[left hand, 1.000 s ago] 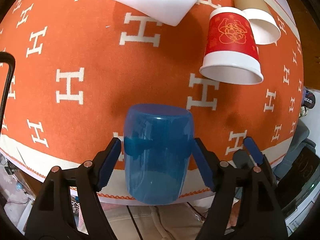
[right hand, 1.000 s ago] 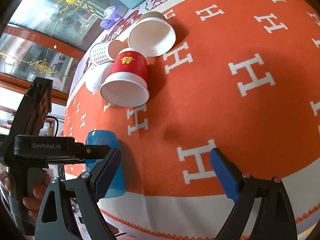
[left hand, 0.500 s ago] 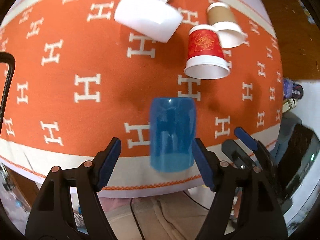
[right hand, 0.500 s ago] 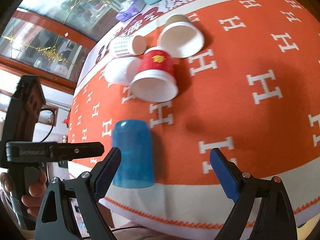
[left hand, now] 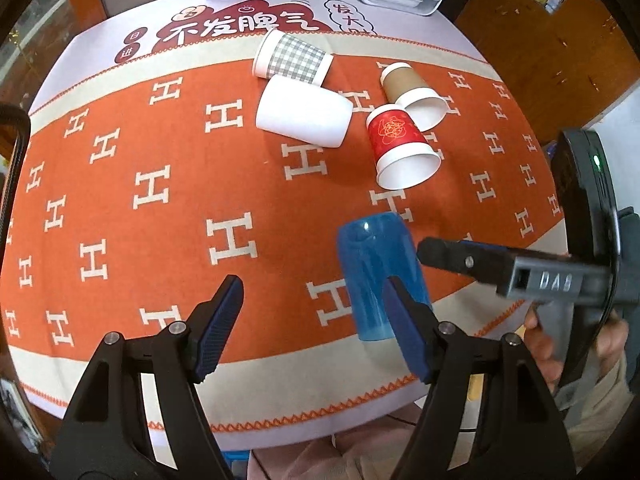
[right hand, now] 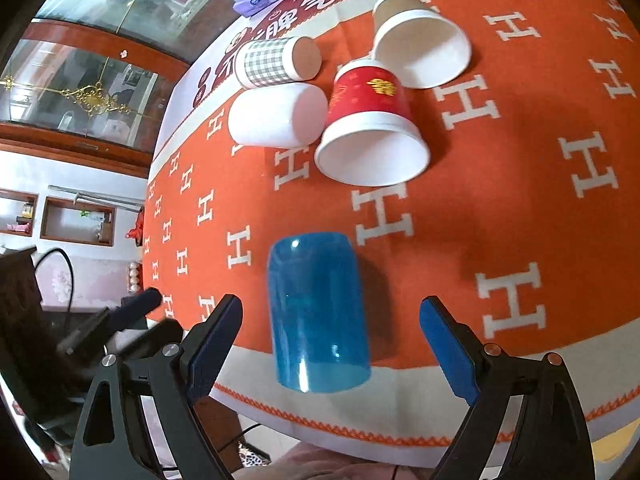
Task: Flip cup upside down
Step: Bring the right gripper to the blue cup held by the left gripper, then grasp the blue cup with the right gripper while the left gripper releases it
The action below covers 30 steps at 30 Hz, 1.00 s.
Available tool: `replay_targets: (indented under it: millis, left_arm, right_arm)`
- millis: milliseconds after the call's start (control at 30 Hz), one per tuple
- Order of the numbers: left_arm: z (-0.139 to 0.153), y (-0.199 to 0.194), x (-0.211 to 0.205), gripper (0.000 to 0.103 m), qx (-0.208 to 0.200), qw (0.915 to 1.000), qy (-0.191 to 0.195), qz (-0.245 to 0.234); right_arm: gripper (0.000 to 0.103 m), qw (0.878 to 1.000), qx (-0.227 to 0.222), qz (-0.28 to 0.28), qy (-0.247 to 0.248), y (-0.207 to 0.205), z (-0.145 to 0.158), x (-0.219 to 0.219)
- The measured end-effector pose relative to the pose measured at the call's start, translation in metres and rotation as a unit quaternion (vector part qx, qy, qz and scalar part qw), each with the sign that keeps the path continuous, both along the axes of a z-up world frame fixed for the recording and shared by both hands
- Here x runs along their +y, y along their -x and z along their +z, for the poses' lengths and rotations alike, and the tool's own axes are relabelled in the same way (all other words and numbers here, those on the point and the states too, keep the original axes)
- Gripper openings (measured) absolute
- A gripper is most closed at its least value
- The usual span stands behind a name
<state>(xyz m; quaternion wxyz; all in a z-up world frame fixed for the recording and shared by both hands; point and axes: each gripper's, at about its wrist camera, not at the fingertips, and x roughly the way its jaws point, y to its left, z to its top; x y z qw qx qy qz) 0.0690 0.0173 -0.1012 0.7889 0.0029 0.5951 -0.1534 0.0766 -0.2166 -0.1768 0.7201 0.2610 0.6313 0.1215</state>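
- Left wrist view: left gripper point(left hand: 316, 316) open, empty. Blue cup point(left hand: 380, 276) stands base-up on the tabletop point(left hand: 160, 208), lower right of centre, behind the right-hand pad. "DAS" legible on the right gripper's body.
- Right wrist view: right gripper point(right hand: 332, 344) open, empty; blue cup point(right hand: 316, 312) lower centre. Judged light, rigid, slippery plastic; grip mid-wall.

Orange H-patterned cloth point(left hand: 168, 184) is covering the bench, cream border hanging over the near edge. A glass cabinet with gold fittings point(right hand: 92, 96) is standing behind, framed in dark wood. White wall with recessed niches point(right hand: 76, 220) is showing to the left. Wood panelling point(left hand: 552, 40) is running along the right. Daylight is reflecting off the cabinet glass.
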Motion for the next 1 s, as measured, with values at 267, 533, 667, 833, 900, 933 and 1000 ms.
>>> replay_targets:
  millis: [267, 533, 667, 833, 900, 933, 1000]
  left_arm:
    - [-0.034, -0.005, 0.015, 0.069, 0.012, 0.9997, 0.013, 0.015]
    - [-0.059, -0.011, 0.029, 0.069, 0.014, 0.9988, 0.027, 0.037]
    - [-0.064, -0.013, 0.034, 0.069, 0.019, 0.9980, 0.038, 0.047]
    - [-0.060, -0.013, 0.038, 0.069, 0.013, 0.9975, 0.040, 0.056]
    - [-0.056, -0.012, 0.040, 0.069, 0.002, 0.9974, 0.040, 0.061]
    - [-0.053, -0.012, 0.041, 0.069, -0.005, 0.9972, 0.039, 0.063]
    - [-0.049, -0.011, 0.043, 0.069, -0.021, 0.9966, 0.038, 0.070]
  right_arm:
    - [0.091, 0.998, 0.042, 0.040, -0.020, -0.023, -0.024, 0.021]
    - [0.071, 0.993, 0.084, 0.072, -0.033, -0.043, -0.056, 0.034]
    - [0.070, 0.993, 0.075, 0.083, -0.022, -0.044, -0.056, 0.037]
    - [0.069, 0.996, 0.045, 0.076, -0.017, -0.037, -0.043, 0.040]
    - [0.069, 0.997, 0.015, 0.070, -0.020, -0.033, -0.031, 0.042]
    - [0.069, 0.998, -0.014, 0.067, -0.010, -0.030, -0.022, 0.043]
    - [0.069, 0.996, -0.065, 0.067, 0.010, -0.024, -0.009, 0.046]
